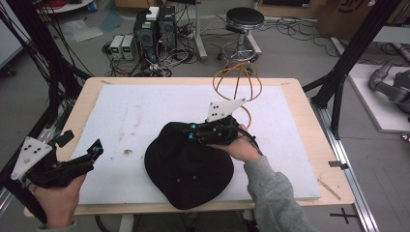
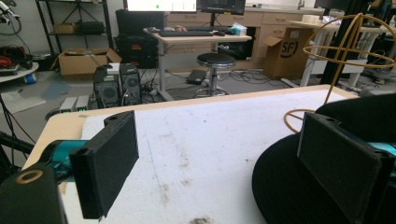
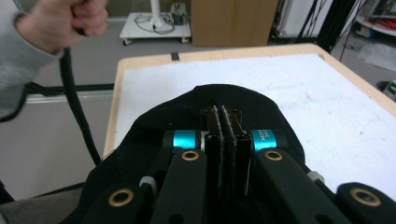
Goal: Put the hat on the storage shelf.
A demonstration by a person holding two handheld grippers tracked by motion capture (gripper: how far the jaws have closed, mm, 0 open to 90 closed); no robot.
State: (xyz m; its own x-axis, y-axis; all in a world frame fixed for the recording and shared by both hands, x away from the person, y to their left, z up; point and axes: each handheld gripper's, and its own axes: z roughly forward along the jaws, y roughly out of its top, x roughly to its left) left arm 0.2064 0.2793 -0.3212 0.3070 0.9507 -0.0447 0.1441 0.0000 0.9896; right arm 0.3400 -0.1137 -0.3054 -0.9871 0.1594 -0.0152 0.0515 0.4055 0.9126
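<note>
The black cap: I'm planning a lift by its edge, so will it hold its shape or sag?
The black cap looks like soft fabric lying slumped on the white mat, so it will probably sag. The right gripper has its jaws closed at its edge; a thin fold may slip.

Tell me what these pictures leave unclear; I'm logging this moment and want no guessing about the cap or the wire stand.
- Right gripper, right gripper view: jaws pressed together over the black cap; whether fabric is pinched between them is hidden.
- Wire stand, high view: its base is hidden behind the right gripper's grey plate.
- Cap, left gripper view: cut off by the right edge and partly covered by the left gripper's right jaw.
</note>
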